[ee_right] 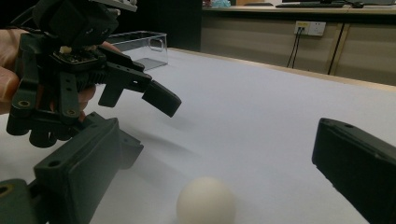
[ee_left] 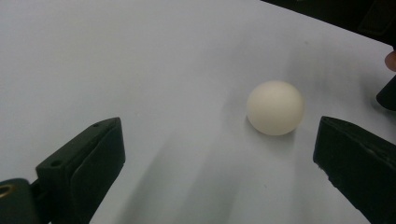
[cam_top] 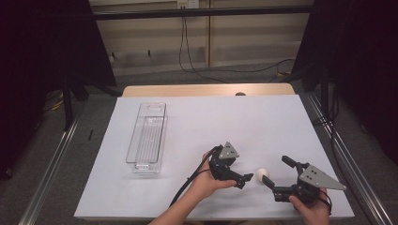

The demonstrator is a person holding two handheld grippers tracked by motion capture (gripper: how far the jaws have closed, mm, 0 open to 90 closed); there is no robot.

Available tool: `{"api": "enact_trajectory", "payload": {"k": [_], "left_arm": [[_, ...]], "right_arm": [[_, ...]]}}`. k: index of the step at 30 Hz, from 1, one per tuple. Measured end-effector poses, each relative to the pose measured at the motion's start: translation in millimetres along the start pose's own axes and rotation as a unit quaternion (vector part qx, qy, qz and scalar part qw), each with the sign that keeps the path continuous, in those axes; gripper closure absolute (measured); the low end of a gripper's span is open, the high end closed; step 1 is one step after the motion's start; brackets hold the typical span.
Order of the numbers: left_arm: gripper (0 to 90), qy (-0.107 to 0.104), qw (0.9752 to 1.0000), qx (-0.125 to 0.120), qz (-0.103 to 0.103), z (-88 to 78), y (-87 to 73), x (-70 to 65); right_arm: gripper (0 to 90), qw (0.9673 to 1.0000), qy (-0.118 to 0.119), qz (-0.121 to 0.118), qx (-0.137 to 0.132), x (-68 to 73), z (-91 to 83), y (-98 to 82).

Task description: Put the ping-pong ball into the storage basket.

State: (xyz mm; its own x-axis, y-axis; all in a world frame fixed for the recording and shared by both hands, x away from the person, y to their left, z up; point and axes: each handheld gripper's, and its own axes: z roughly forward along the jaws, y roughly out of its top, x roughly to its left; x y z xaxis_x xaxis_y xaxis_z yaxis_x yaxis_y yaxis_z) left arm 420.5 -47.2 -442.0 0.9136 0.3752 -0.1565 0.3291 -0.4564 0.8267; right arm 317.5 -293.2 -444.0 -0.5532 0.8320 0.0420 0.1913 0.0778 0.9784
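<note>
A small white ball (cam_top: 263,174) lay on the white worktop (cam_top: 244,122), near the front edge and somewhat toward the front right corner. It rested on the surface, free of both grippers.

The left gripper (cam_top: 246,177) sat just to the ball's left, held in a hand (cam_top: 206,183), with its jaws spread wide apart and holding nothing. In the left gripper view the ball (ee_left: 275,108) lay ahead of the gripper (ee_left: 219,158), closer to the jaw on that view's right but apart from it; its soft shadow fell on the sheet toward the camera.

The right gripper (cam_top: 277,171) stood just to the ball's right, also held in a hand (cam_top: 312,211), jaws parted wide and gripping nothing. In the right gripper view the ball (ee_right: 206,202) sat low between the two jaws of the gripper (ee_right: 210,168), nearer the jaw on that view's left, seemingly clear of it, though the blur there made this hard to judge. The left gripper (ee_right: 161,99) loomed beyond, its tips hanging just above the worktop.

Well apart from all this, a clear plastic tray (cam_top: 148,138) lay lengthwise in the left half of the worktop, running from near the back edge toward the middle.
</note>
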Motion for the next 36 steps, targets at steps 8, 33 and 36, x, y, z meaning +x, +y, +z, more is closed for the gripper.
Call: {"api": "enact_trajectory", "payload": {"k": [8,33,36], "left_arm": [[3.7,-0.003,1.0,0.005,0.004,2.4,2.2,-2.0],[6.5,-0.011,0.9998,0.004,0.015,18.6,6.5,-9.1],[7.3,-0.011,0.9998,0.007,0.013,20.6,7.1,-10.1]], "right_arm": [[1.2,1.0,0.0,0.003,0.001,0.2,0.0,0.1],[1.2,1.0,-0.001,0.003,0.001,-0.2,0.2,0.1],[1.2,1.0,-0.002,0.003,0.0,-0.4,0.5,-0.1]]}}
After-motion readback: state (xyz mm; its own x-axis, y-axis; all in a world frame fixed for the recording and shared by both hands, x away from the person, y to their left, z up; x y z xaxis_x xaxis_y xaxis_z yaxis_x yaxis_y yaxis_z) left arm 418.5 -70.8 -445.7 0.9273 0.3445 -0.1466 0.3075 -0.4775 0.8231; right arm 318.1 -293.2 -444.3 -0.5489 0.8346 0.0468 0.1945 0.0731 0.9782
